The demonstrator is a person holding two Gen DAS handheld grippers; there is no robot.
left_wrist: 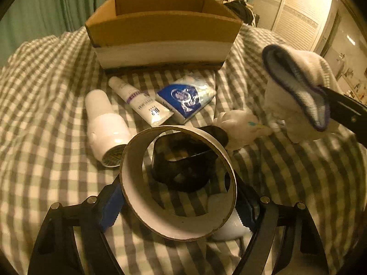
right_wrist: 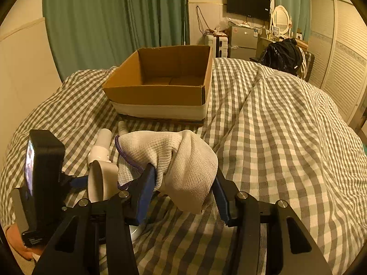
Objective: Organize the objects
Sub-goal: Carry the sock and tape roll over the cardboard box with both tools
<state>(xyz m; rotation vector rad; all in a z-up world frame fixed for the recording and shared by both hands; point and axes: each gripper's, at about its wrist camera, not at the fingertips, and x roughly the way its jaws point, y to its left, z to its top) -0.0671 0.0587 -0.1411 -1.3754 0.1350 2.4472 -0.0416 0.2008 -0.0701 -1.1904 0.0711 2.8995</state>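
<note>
My left gripper point(left_wrist: 179, 208) is shut on a white tape roll point(left_wrist: 160, 224) and holds it above the checked bed cover. My right gripper point(right_wrist: 183, 194) is shut on a white knit glove point(right_wrist: 174, 160) with a purple cuff, lifted off the bed; the glove also shows in the left wrist view point(left_wrist: 298, 87). An open, empty cardboard box point(left_wrist: 160, 29) stands on the bed beyond them and also shows in the right wrist view point(right_wrist: 160, 84). In front of the box lie a white bottle point(left_wrist: 103, 121), a white tube point(left_wrist: 140, 100) and a blue tissue pack point(left_wrist: 185, 98).
A black strap-like object point(left_wrist: 183, 160) and a small white toy point(left_wrist: 240, 126) lie on the bed near the tape roll. The checked cover point(right_wrist: 275, 137) stretches to the right. Green curtains, a TV, a fridge and a louvred wardrobe stand behind.
</note>
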